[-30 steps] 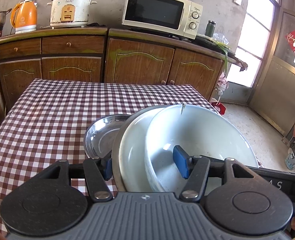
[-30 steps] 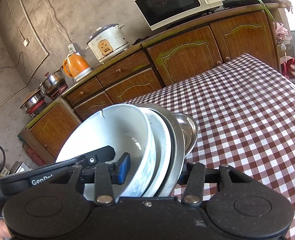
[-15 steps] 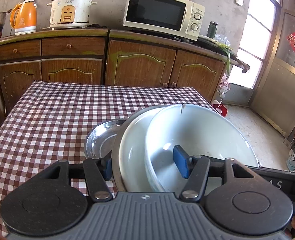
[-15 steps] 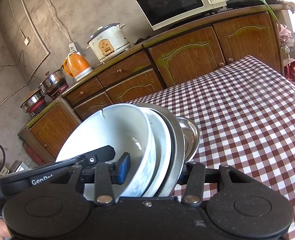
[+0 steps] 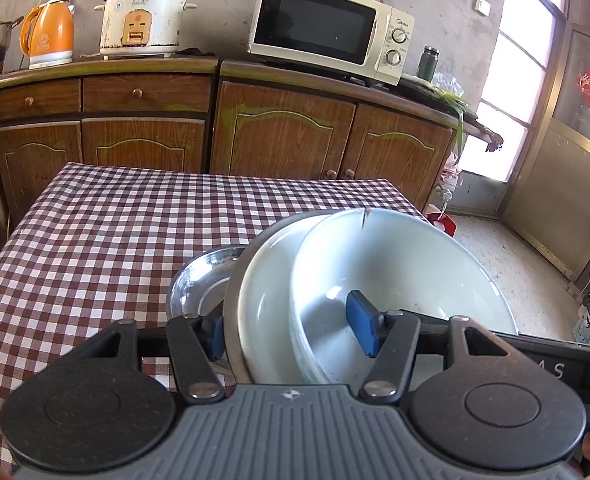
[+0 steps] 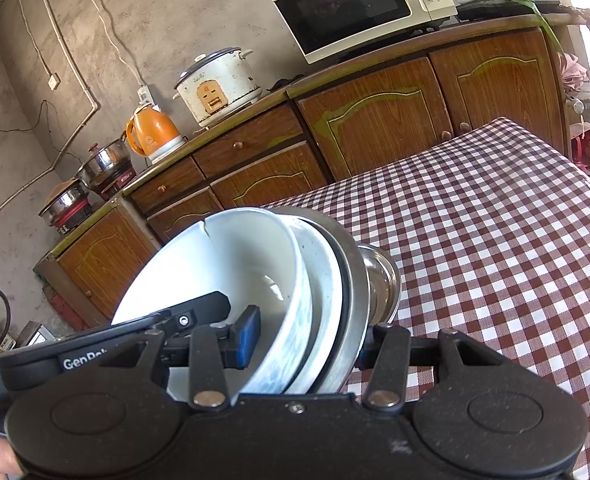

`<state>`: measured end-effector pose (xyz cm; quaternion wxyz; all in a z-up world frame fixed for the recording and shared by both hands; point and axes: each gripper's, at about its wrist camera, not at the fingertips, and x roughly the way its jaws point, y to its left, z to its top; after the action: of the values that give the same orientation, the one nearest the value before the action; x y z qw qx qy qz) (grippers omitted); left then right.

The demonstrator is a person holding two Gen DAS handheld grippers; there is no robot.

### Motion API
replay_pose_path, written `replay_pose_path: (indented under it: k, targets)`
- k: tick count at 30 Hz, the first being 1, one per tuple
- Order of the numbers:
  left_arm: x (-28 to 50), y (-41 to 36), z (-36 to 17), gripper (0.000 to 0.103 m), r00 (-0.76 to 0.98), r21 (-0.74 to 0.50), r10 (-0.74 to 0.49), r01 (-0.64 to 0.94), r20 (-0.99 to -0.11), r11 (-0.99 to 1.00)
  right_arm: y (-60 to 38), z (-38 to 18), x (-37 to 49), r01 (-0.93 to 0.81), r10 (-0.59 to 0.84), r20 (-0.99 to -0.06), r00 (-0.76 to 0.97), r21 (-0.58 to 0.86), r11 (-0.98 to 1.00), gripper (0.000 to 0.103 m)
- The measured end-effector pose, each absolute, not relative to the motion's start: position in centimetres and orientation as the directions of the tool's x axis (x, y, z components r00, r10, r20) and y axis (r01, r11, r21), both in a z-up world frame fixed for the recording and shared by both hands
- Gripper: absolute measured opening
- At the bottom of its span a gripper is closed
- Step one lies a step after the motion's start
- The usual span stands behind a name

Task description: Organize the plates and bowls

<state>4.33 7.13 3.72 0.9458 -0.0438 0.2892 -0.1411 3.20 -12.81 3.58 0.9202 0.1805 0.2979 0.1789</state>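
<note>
A nested stack of dishes is held tilted above the near edge of the table (image 5: 95,240): a white bowl (image 5: 407,276) with a crack at its far rim sits innermost, a white plate (image 5: 267,304) lies behind it, and a metal plate (image 5: 235,292) backs both. In the left wrist view the stack fills the lower middle, from about 12 o'clock of the gripper body toward 2 o'clock. The stack is clamped from both sides: the left gripper (image 5: 291,332) is closed partway across all three layers, one blue pad inside the bowl and the other behind the metal plate, and the right gripper (image 6: 315,336) is closed on it likewise from the opposite side. A separate steel dish (image 5: 199,280) rests on the checked cloth just beyond the stack, at about 11 o'clock of the left gripper. The main risk is judged to be slippage: smooth, loosely nested pieces could slide out of each other if the tilt is increased or either grip is eased unevenly. The cracked bowl could be split further by pad pressure. A knock against the steel dish is also possible when the stack is lowered.
</note>
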Motion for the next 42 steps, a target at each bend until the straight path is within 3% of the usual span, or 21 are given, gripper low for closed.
replay_pose_path:
  k: [42]
  targets:
    - [7.6,8.1,3.0,0.061,0.784,-0.186,-0.295,0.229,-0.547,0.955,-12.5,2.7,6.9,-0.226,0.440,-0.498,0.747,0.432,0.873,0.056]
